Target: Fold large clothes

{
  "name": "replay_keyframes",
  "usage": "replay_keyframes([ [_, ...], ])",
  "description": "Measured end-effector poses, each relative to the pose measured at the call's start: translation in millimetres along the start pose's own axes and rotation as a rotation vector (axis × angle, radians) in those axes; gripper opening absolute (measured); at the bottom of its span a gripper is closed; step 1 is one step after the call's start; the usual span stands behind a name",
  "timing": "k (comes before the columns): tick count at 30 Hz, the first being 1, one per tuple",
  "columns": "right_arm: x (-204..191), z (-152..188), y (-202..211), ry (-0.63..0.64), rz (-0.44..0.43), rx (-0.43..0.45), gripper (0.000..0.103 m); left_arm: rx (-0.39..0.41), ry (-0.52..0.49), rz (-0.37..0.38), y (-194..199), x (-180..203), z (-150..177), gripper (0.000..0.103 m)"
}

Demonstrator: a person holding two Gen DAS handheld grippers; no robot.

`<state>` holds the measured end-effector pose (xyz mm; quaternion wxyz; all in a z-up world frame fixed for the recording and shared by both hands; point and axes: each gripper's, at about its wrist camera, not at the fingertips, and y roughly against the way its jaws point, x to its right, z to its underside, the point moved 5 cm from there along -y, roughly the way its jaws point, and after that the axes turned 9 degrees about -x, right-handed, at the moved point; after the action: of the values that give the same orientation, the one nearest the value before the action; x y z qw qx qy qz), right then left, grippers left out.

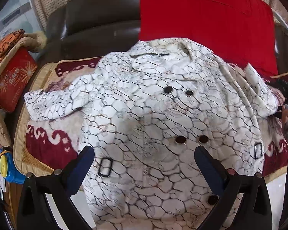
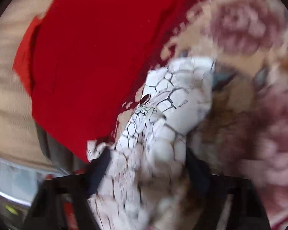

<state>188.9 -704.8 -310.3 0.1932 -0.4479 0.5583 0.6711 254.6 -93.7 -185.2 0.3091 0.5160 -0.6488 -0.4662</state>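
A white coat (image 1: 153, 118) with a black crackle print and dark buttons lies spread on a patterned blanket (image 1: 48, 143). Its left sleeve (image 1: 53, 103) lies out to the left. My left gripper (image 1: 144, 151) hovers open over the coat's lower front, jaws wide apart, holding nothing. My right gripper (image 1: 287, 113) shows at the far right edge by the right sleeve. In the blurred right wrist view, my right gripper (image 2: 147, 164) has the coat's sleeve (image 2: 163, 115) between its fingers, which stand fairly wide; I cannot tell if they clamp it.
A red cloth (image 1: 211, 19) drapes over the brown leather sofa back (image 1: 101, 15). A red box (image 1: 13, 80) and cushions lie at the left. A blue and yellow toy (image 1: 7, 168) sits at lower left.
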Motion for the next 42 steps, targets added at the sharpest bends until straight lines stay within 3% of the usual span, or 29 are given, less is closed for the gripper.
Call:
replay_keyframes([
  [2, -1.0, -4.6, -12.5, -0.029, 0.026, -0.002, 0.027, 0.011, 0.021, -0.018, 0.0, -13.3, -2.2, 0.103],
  [4, -15.4, -0.4, -12.5, 0.017, 0.063, 0.024, 0.025, 0.020, 0.049, -0.027, 1.2, -27.6, -2.3, 0.103],
  [7, -71.3, 19.3, 0.5, 0.212, 0.107, 0.123, 0.020, 0.042, 0.093, -0.051, 3.3, -55.0, -2.6, 0.103],
  [10, -125.8, 49.1, 5.1, 0.374, 0.094, 0.173, 0.020, 0.068, 0.136, -0.079, 7.3, -83.3, -1.4, 0.103],
  [14, -213.2, 133.8, -22.6, 0.660, 0.071, 0.141, 0.020, 0.102, 0.196, -0.116, 12.7, -121.6, 5.6, 0.103],
  [16, -238.2, 177.3, -47.3, 0.772, 0.075, 0.095, 0.020, 0.104, 0.225, -0.131, 12.7, -138.3, 11.6, 0.103],
  [19, -256.8, 258.1, -103.4, 0.928, 0.119, -0.033, 0.026, 0.090, 0.263, -0.137, 10.1, -158.3, 21.8, 0.103],
  [21, -246.3, 304.9, -149.2, 0.987, 0.186, -0.176, 0.038, 0.081, 0.279, -0.139, 7.9, -168.4, 28.3, 0.103],
  [22, -235.5, 325.7, -168.4, 0.993, 0.211, -0.255, 0.056, 0.078, 0.283, -0.141, 7.0, -171.8, 30.2, 0.103],
  [23, -225.1, 339.3, -177.8, 0.987, 0.211, -0.303, 0.065, 0.076, 0.286, -0.144, 6.1, -174.4, 31.8, 0.103],
  [26, -202.3, 360.8, -190.2, 0.987, 0.178, -0.410, 0.065, 0.067, 0.287, -0.136, 1.7, -177.0, 32.4, 0.103],
  [29, -195.3, 358.2, -176.4, 0.998, 0.146, -0.425, 0.066, 0.064, 0.278, -0.092, -5.6, -170.0, 21.8, 0.103],
  [33, -187.7, 306.4, -138.1, 0.891, 0.129, -0.280, 0.067, 0.055, 0.233, -0.044, -17.8, -152.4, 1.9, 0.103],
  [35, -182.2, 277.7, -128.9, 0.832, 0.181, -0.200, 0.067, 0.043, 0.271, -0.030, -25.8, -156.2, -1.9, 0.103],
  [39, -144.5, 248.7, -152.8, 0.732, 0.286, -0.277, 0.064, 0.000, 0.331, -0.052, -44.9, -179.2, 5.6, 0.103],
  [42, -137.0, 247.7, -158.0, 0.717, 0.287, -0.291, 0.065, -0.026, 0.399, -0.097, -55.0, -217.7, 14.8, 0.103],
])
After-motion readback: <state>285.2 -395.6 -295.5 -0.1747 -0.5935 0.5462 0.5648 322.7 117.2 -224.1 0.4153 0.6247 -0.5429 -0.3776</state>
